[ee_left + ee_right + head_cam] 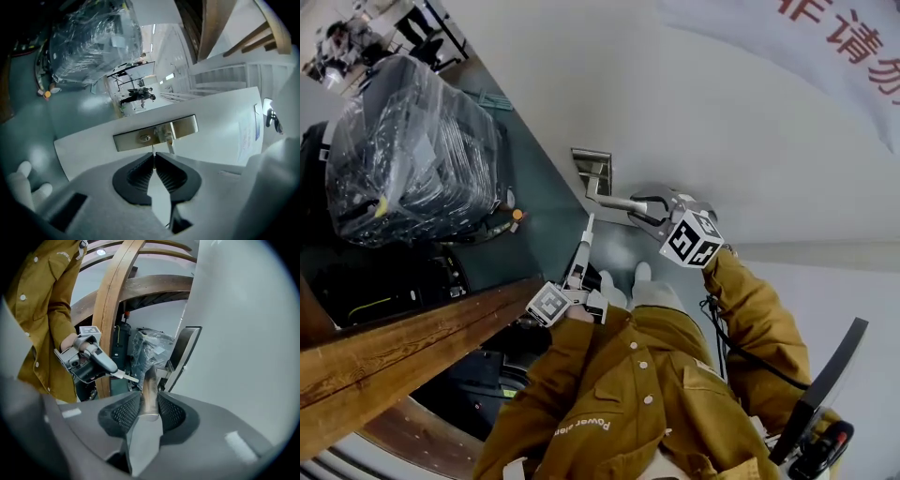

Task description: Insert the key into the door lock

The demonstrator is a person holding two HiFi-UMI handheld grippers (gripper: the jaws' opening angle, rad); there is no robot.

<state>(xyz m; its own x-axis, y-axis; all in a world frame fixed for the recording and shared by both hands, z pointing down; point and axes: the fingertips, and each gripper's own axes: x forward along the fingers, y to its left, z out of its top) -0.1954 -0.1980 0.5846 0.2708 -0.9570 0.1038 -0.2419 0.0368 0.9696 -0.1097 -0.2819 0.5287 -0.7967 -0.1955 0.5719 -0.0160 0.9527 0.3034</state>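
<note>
Your left gripper (153, 155) is clenched on the key (153, 150), which shows only edge-on as a thin metal sliver poking out past the ribbed black pads. It points nearly level at the door (220, 140), with the key's tip just below and slightly to the right of the keyhole (146, 138). The tip is near it but not in it. Your right gripper (150, 400) tilts downward and grasps the door handle (149, 385), a flat bar of brushed metal lying between its meshed pads. In the head view your right arm bends at the elbow in a mustard sleeve (755, 314), and the marker cube (692, 240) sits just behind the handle.

The lock plate (185, 126) is a long rectangle of dull, brass-toned metal set in the smooth white door. The keyhole is a small round cylinder.

You can't read the key's shape or teeth from any view. The left gripper view foreshortens the handle to a short stub, and the right gripper's own jaws cover the near end of it. Red characters (853, 37) on the door are cut off at the top edge. A bundle wrapped in crinkled clear film (412, 150) stands on the floor. A curved wooden beam (403, 347) crosses in front of the floor at the lower left.
</note>
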